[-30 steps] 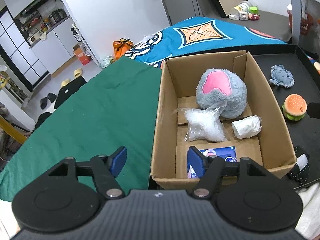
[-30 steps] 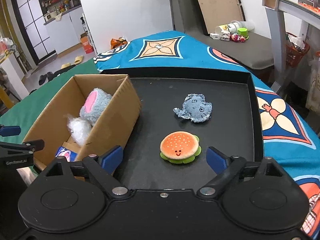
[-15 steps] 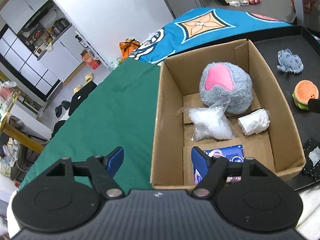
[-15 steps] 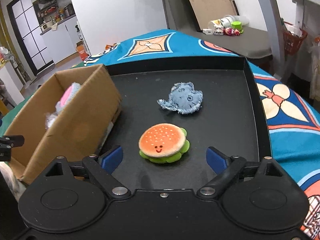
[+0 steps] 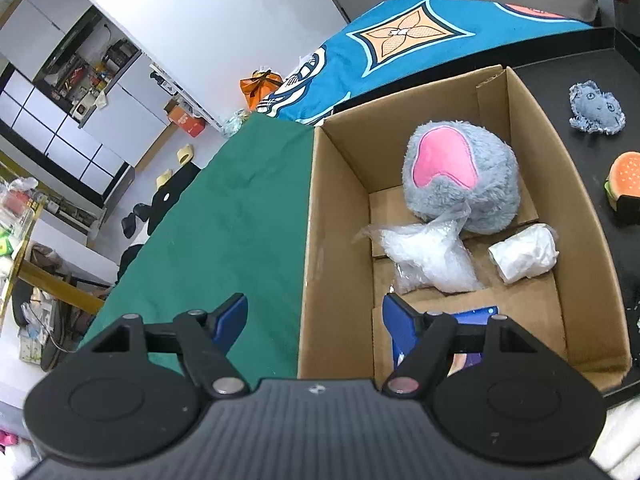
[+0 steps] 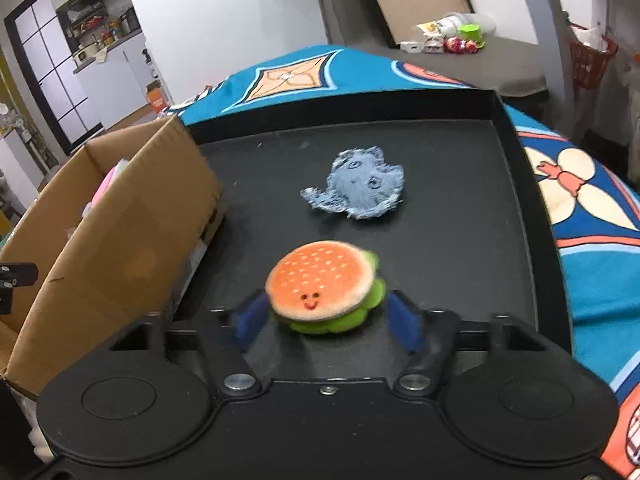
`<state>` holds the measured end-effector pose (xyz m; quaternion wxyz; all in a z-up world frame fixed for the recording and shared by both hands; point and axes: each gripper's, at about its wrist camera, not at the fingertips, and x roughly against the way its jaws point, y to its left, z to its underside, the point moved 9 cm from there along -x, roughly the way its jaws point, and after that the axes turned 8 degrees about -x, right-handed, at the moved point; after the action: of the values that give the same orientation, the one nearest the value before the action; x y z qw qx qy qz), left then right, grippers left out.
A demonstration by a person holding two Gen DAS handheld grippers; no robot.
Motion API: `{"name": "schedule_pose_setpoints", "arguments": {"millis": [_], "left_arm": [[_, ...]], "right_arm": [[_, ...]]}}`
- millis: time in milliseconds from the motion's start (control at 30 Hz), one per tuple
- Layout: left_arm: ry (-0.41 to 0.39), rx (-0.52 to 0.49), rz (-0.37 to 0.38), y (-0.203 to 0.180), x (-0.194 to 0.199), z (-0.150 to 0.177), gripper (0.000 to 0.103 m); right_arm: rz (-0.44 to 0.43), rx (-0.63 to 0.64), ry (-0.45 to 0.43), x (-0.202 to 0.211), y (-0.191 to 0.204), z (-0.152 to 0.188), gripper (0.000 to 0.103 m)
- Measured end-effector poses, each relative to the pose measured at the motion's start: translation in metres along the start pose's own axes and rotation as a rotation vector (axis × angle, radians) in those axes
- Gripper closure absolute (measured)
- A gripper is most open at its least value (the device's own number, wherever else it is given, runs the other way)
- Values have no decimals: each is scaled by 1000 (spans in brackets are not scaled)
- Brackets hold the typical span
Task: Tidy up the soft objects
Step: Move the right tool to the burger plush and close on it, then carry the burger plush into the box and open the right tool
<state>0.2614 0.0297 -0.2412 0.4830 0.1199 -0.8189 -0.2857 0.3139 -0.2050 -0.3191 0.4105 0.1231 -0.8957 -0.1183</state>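
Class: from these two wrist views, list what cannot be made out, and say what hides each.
- Blue packet in the cardboard box, left wrist view: the left gripper covers most of it.
- Right gripper pads on the burger plush, right wrist view: motion blur as the jaws close; contact unclear.
- Box contents, right wrist view: the near wall hides them.

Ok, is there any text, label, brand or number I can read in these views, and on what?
None can be read.
Blue packet in the cardboard box: print mostly hidden, unreadable.
Orange carton on the floor: markings too small.
Containers on the far bench: labels blurred.
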Motion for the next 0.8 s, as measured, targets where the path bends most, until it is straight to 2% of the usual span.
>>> {"name": "schedule_pose_setpoints", "arguments": {"millis": [167,433,567,800], "left_arm": [[-12,-36,5,-2,-1,-7,30],[-45,-68,60,3,6,-10,30],[-69,-79,120,5,9,-10,30],[-85,-51,172,7,7,-6,30]], "right_arm": [[-28,-90,26,3,-12,-3,62],[-24,-94,36,5,-9,0,63],[-7,-103,36,9,-12,1,64],[8,-79,-7,27,-6,-6,64]]}}
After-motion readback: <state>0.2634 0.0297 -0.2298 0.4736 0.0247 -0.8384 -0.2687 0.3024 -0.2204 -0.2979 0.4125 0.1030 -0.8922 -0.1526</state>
